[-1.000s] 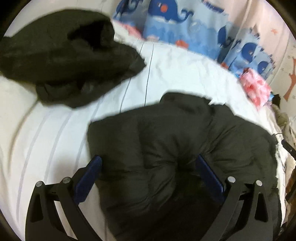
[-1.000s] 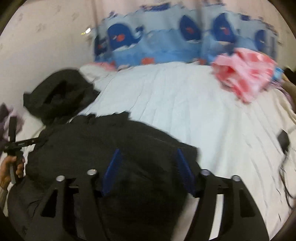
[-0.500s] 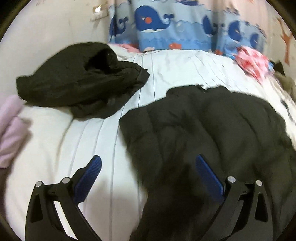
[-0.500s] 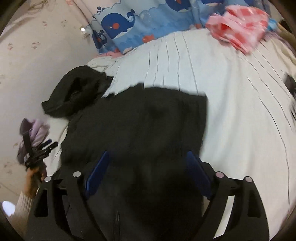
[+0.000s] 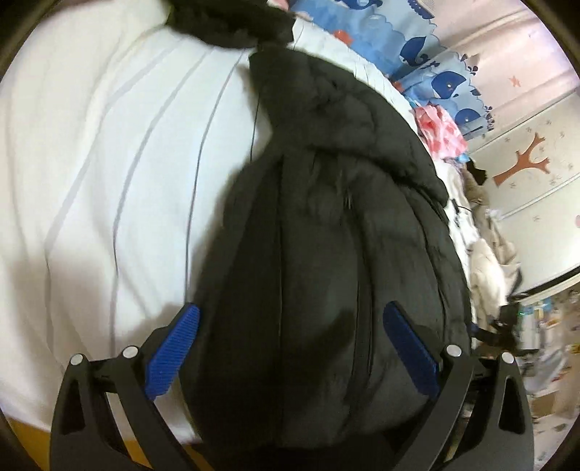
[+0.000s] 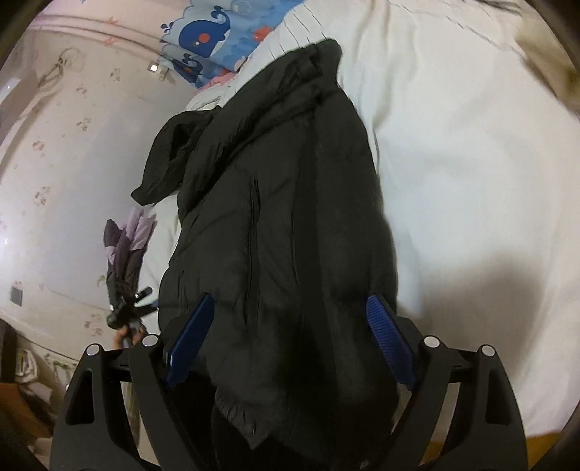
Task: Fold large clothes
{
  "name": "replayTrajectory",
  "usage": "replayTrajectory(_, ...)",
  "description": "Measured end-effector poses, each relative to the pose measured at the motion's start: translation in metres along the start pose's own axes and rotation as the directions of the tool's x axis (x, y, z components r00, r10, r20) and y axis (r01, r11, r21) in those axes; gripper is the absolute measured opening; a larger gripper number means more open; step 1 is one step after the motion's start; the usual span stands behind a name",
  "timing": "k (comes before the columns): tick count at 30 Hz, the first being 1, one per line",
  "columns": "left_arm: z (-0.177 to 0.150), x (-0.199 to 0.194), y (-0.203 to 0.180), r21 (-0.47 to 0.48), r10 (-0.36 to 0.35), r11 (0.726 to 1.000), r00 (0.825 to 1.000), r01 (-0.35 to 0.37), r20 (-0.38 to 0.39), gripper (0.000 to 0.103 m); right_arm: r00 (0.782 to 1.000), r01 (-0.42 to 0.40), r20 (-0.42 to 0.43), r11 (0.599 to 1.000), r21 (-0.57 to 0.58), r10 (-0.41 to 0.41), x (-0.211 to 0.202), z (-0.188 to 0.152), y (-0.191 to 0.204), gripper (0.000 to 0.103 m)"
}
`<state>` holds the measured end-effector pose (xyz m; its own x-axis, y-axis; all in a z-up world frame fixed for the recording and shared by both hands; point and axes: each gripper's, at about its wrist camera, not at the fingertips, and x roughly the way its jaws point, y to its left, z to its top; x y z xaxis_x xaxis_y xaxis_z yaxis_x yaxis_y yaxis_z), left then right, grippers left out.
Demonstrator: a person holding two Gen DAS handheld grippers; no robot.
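A large black puffer jacket (image 5: 326, 224) lies lengthwise on the white striped bed sheet (image 5: 108, 145). It also shows in the right wrist view (image 6: 282, 203), running from the bed's near edge toward the whale pillow. My left gripper (image 5: 290, 333) is open, its blue pads either side of the jacket's near end, just above it. My right gripper (image 6: 290, 319) is open too, its pads straddling the jacket's near hem, which hangs over the bed edge. The left gripper with the hand holding it shows in the right wrist view (image 6: 127, 311), beside the jacket.
A second black garment (image 5: 232, 21) lies at the far end of the bed. Blue whale-print bedding (image 5: 427, 61) and a pink patterned cloth (image 5: 438, 126) lie along the far side. A purple-grey garment (image 6: 127, 235) lies at the bed's left edge. Clutter (image 5: 489, 253) stands right of the bed.
Both grippers have swung and pulled back to the jacket's near end at the bed edge. The jacket now looks long and narrow. Both grippers stay open.
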<state>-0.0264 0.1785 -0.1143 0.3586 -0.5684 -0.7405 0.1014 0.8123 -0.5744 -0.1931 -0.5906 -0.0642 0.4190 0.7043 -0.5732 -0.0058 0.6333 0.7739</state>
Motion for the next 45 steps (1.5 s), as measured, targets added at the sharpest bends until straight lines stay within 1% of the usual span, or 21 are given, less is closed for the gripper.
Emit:
replayTrajectory(5, -0.031, 0.002, -0.008, 0.002, -0.117, 0.993, 0.993, 0.117, -0.014, 0.097, 0.993, -0.117, -0.003, 0.99, 0.081, 0.117, -0.011, -0.028, -0.01, 0.085)
replayTrajectory(6, -0.032, 0.001, -0.014, 0.008, -0.117, 0.993, 0.993, 0.117, -0.01, 0.097, 0.995, -0.099, 0.014, 0.992, 0.073, 0.099, -0.018, -0.032, -0.01, 0.085)
replayTrajectory(9, -0.036, -0.002, -0.015, -0.006, -0.062, 0.998, 0.998, 0.062, 0.023, 0.097, 0.997, -0.072, 0.025, 0.993, 0.095, 0.07, -0.03, -0.04, -0.021, 0.085)
replayTrajectory(12, -0.039, 0.013, 0.002, -0.08, 0.0, 0.997, 1.0, -0.001, -0.021, 0.097, 0.998, -0.057, -0.025, 0.993, 0.105, 0.06, -0.019, -0.047, -0.027, 0.085)
replayTrajectory(16, -0.052, 0.024, 0.004, -0.107, -0.113, 0.988, 0.993, 0.108, -0.045, 0.097, 0.986, -0.15, -0.065, 0.986, 0.078, 0.156, 0.001, -0.054, -0.018, 0.085)
replayTrajectory(19, -0.057, 0.014, -0.009, -0.119, -0.25, 0.962, 0.968, 0.247, -0.005, 0.097, 0.943, -0.332, -0.021, 0.942, 0.042, 0.333, 0.0, -0.047, -0.003, 0.079)
replayTrajectory(21, -0.055, -0.002, -0.013, -0.103, -0.398, 0.909, 0.914, 0.404, 0.076, 0.097, 0.906, -0.422, 0.026, 0.906, 0.013, 0.422, -0.01, -0.042, 0.005, 0.079)
replayTrajectory(22, -0.054, -0.007, -0.011, -0.101, -0.416, 0.899, 0.903, 0.427, 0.111, 0.097, 0.918, -0.396, 0.024, 0.918, 0.013, 0.395, -0.011, -0.039, 0.005, 0.079)
replayTrajectory(23, -0.052, -0.005, -0.01, -0.099, -0.385, 0.914, 0.917, 0.395, 0.107, 0.097, 0.942, -0.337, 0.002, 0.941, 0.015, 0.337, -0.009, -0.037, 0.005, 0.079)
replayTrajectory(24, -0.05, 0.007, -0.011, -0.092, -0.292, 0.951, 0.955, 0.295, 0.048, 0.097, 0.968, -0.246, -0.045, 0.969, 0.014, 0.247, -0.001, -0.037, 0.003, 0.079)
replayTrajectory(25, -0.05, 0.022, -0.009, -0.094, -0.212, 0.973, 0.977, 0.21, -0.017, 0.097, 0.98, -0.181, -0.083, 0.983, 0.02, 0.182, 0.005, -0.039, -0.002, 0.079)
replayTrajectory(27, -0.054, 0.045, -0.006, -0.115, -0.192, 0.977, 0.977, 0.181, -0.093, 0.096, 0.977, -0.185, -0.097, 0.982, 0.04, 0.188, 0.011, -0.043, -0.008, 0.079)
replayTrajectory(30, -0.057, 0.054, -0.017, -0.107, -0.24, 0.967, 0.967, 0.231, -0.085, 0.096, 0.97, -0.235, -0.052, 0.971, 0.05, 0.237, 0.01, -0.046, -0.009, 0.076)
replayTrajectory(31, -0.056, 0.053, -0.022, -0.116, -0.27, 0.958, 0.96, 0.261, -0.068, 0.096, 0.969, -0.243, -0.041, 0.969, 0.05, 0.245, 0.01, -0.047, -0.008, 0.068)
replayTrajectory(32, -0.054, 0.05, -0.025, -0.123, -0.283, 0.954, 0.958, 0.275, -0.053, 0.095, 0.973, -0.228, -0.035, 0.973, 0.042, 0.23, 0.008, -0.046, -0.009, 0.036)
replayTrajectory(33, -0.05, 0.046, -0.03, -0.124, -0.294, 0.949, 0.955, 0.288, -0.034, 0.092, 0.975, -0.219, -0.025, 0.975, 0.038, 0.22, 0.009, -0.045, -0.005, 0.014)
replayTrajectory(35, -0.042, 0.037, -0.04, -0.124, -0.279, 0.954, 0.96, 0.274, -0.024, 0.049, 0.974, -0.225, -0.003, 0.974, 0.009, 0.225, 0.008, -0.038, 0.008, 0.01)
replayTrajectory(38, -0.026, 0.026, -0.056, -0.134, -0.315, 0.94, 0.949, 0.313, 0.006, 0.024, 0.952, -0.295, 0.072, 0.954, -0.049, 0.298, -0.008, -0.027, 0.035, 0.008)
replayTrajectory(39, -0.02, 0.015, -0.061, -0.122, -0.329, 0.936, 0.944, 0.33, 0.025, 0.023, 0.941, -0.32, 0.095, 0.945, -0.065, 0.325, -0.014, -0.023, 0.045, 0.007)
replayTrajectory(41, -0.011, -0.014, -0.077, -0.081, -0.393, 0.913, 0.915, 0.4, 0.088, 0.018, 0.909, -0.376, 0.146, 0.919, -0.116, 0.391, -0.035, -0.014, 0.073, 0.006)
replayTrajectory(45, -0.017, -0.069, -0.105, 0.013, -0.455, 0.888, 0.878, 0.459, 0.149, 0.017, 0.872, -0.424, 0.165, 0.881, -0.21, 0.46, -0.079, -0.014, 0.109, 0.006)
